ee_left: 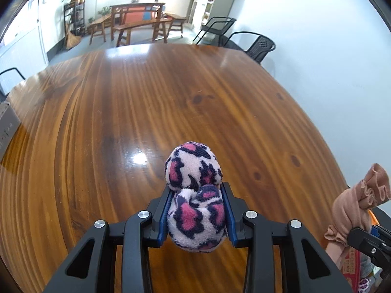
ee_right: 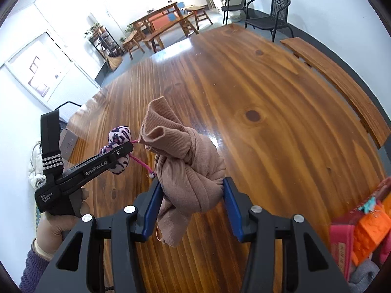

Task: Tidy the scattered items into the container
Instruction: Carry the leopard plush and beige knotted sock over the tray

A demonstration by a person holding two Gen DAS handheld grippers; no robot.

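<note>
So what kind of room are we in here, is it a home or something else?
Probably a shared common room or canteen rather than a home: a big polished wooden table, wooden picnic-style tables and benches further back, and black metal chairs along bare white walls.

1. The leopard-print plush toy between the pads of the left gripper is pale pink with deep pink patches ringed in navy-black
2. A bright pink cord hangs below that toy, ending in a small bead
3. The knotted ribbed cloth between the pads of the right gripper is a plain dusty tan-pink
4. Both grippers have black bodies, blue finger pads and silver screw heads
5. The table beyond the fingers is glossy reddish-brown wood with dark grain streaks and knots
6. Low to the right of the right gripper, the container shows pinkish-red with orange, teal and grey items inside
</note>
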